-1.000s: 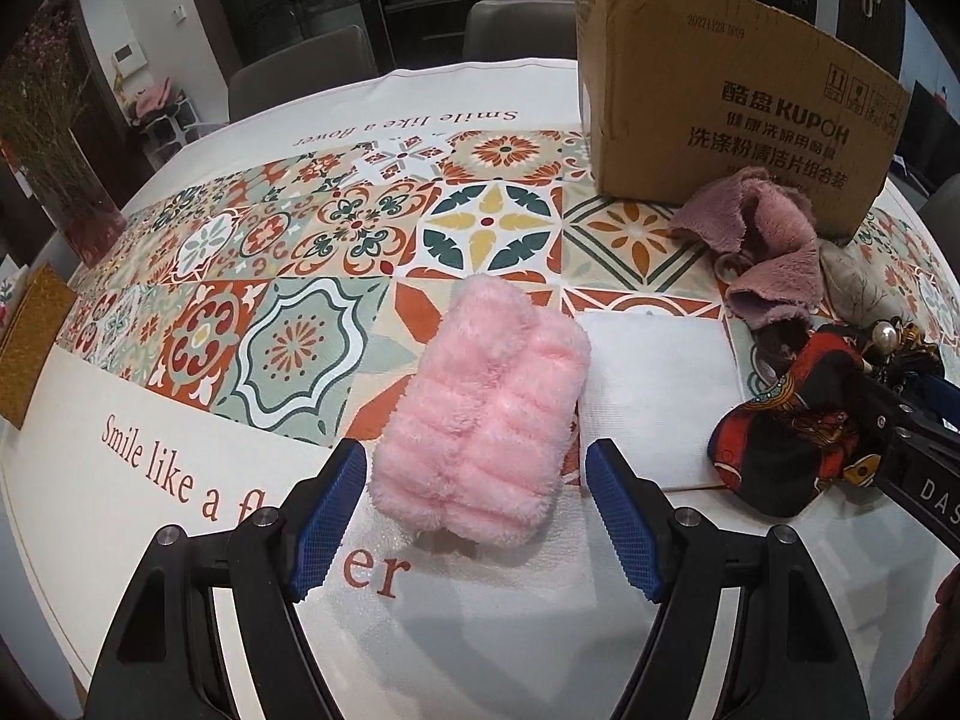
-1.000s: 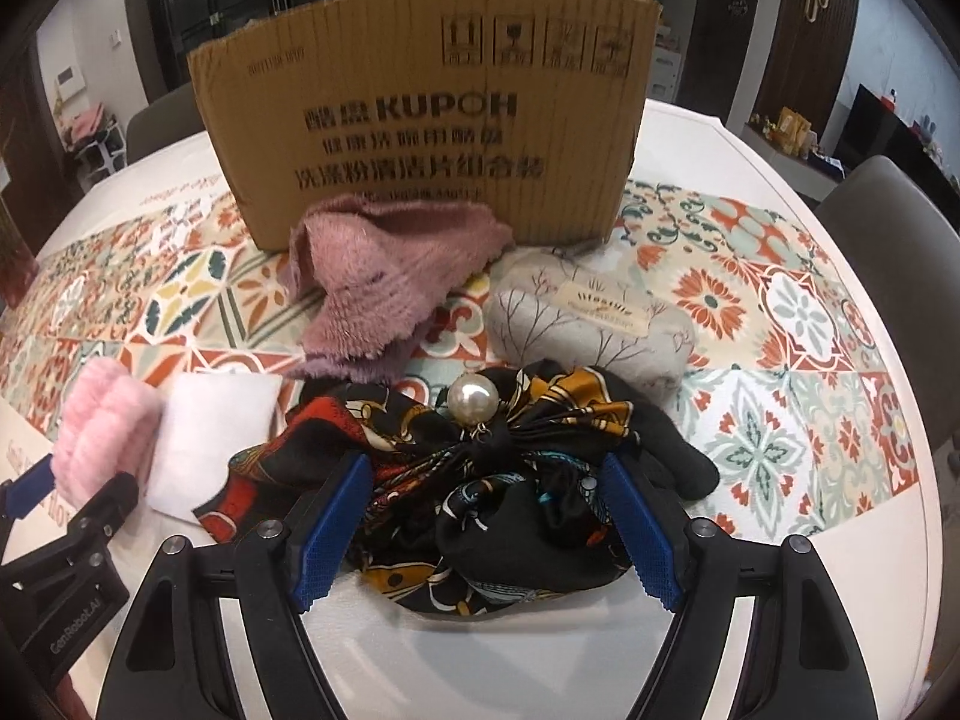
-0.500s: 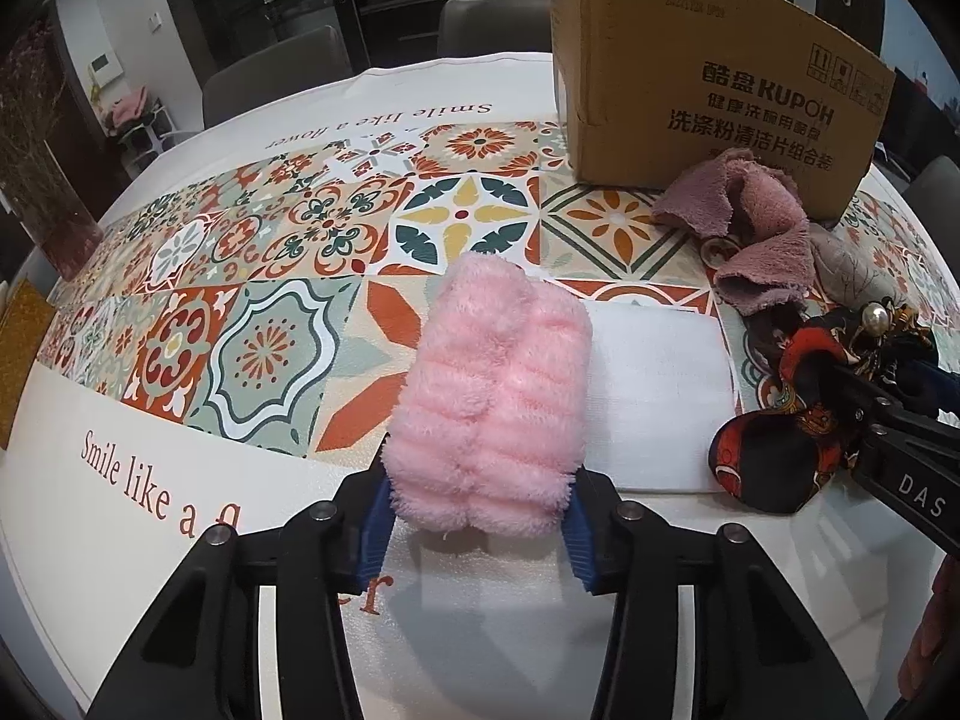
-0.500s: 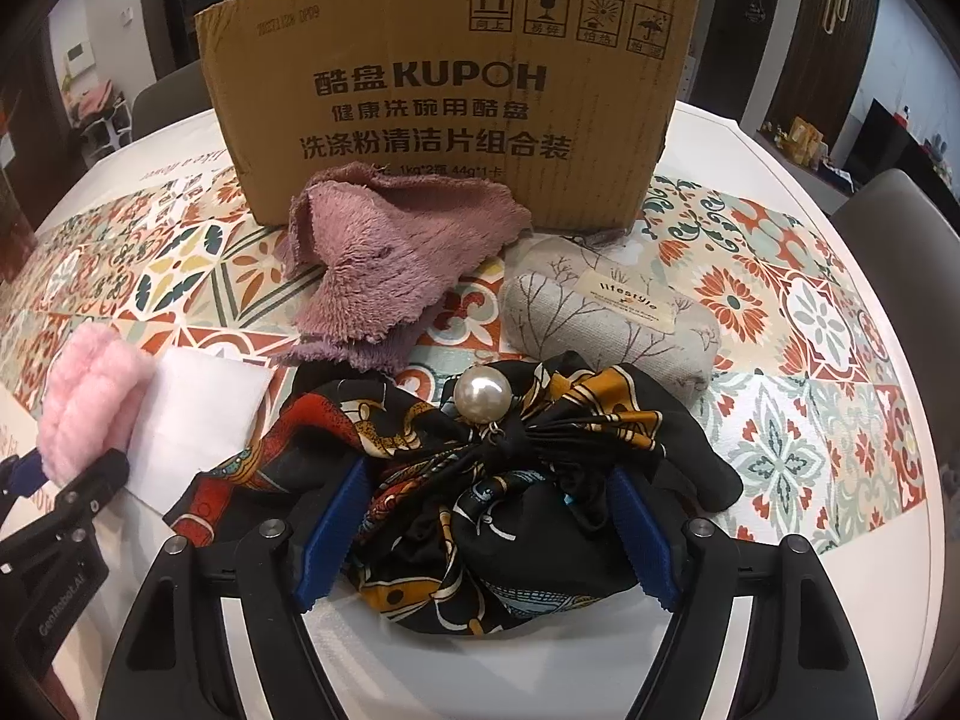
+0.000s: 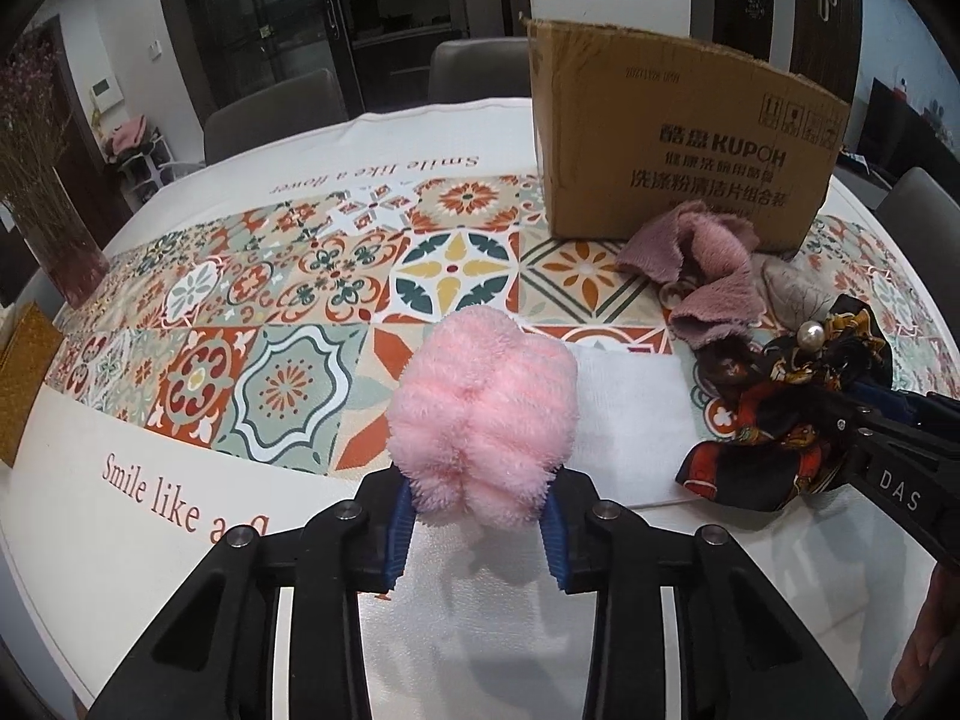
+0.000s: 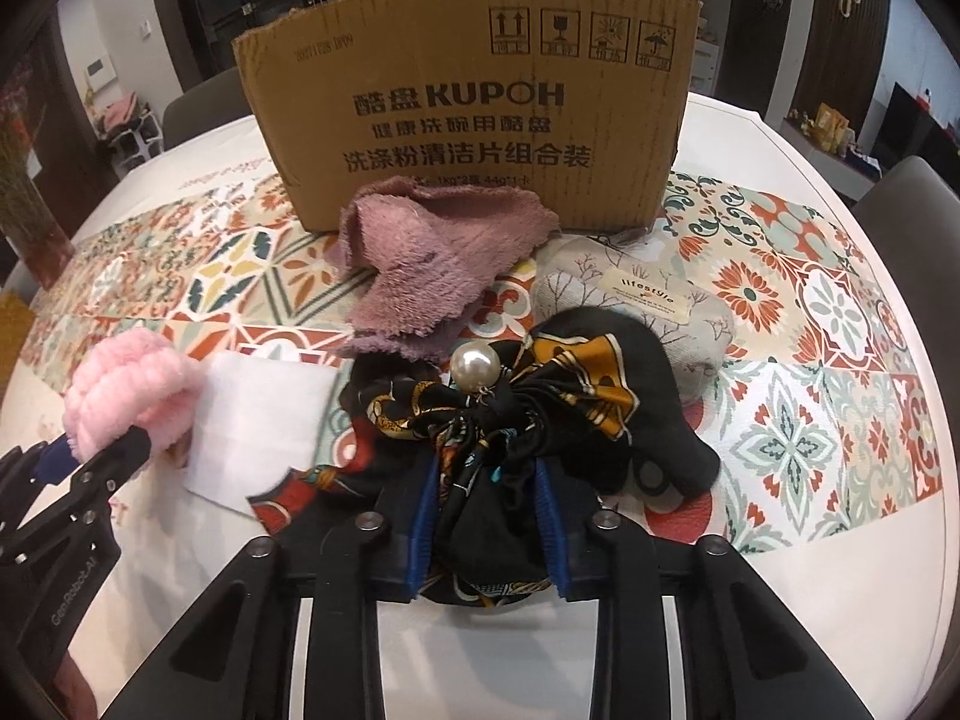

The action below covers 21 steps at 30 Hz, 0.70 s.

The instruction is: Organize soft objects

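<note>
The pink fluffy cloth [image 5: 480,414] is sitting clamped in the left claw [image 5: 477,531], its long axis running straight ahead from the claw. The patterned scarf [image 6: 504,438] is bunching in the clamped right claw [image 6: 486,531]. Both are lying low over the worktop [image 5: 180,540], with the cardboard box [image 6: 474,114] standing beyond, nearer the right claw.
</note>
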Motion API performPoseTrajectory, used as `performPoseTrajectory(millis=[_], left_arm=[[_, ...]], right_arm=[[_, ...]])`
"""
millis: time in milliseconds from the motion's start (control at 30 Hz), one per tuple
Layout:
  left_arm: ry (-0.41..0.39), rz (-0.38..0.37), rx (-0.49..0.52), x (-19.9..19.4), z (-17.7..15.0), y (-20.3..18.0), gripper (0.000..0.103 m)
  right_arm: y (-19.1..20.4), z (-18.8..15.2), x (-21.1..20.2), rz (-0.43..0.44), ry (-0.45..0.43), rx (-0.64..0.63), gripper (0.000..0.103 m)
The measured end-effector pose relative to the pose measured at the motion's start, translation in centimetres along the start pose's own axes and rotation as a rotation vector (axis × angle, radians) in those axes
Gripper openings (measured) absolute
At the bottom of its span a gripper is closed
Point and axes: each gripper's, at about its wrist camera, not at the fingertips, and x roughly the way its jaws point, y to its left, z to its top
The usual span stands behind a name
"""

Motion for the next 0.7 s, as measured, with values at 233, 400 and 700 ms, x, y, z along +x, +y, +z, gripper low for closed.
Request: performPoseTrajectory(millis=[233, 400, 700], left_arm=[[-0.057, -0.012, 0.011, -2.4, 0.5, -0.2, 0.032], [-0.072, -0.038, -0.002, -3.7, 1.0, -0.3, 0.032], [-0.12, -0.098, -0.027, -6.3, 2.3, -0.8, 0.032]], right_arm=[[0.0, 0.0, -2.1, 0.027, -0.026, 0.008, 0.022], [0.0, 0.2, -4.0, 0.037, -0.059, -0.001, 0.02], [-0.3, 1.1, -7.1, 0.061, -0.116, -0.004, 0.02]])
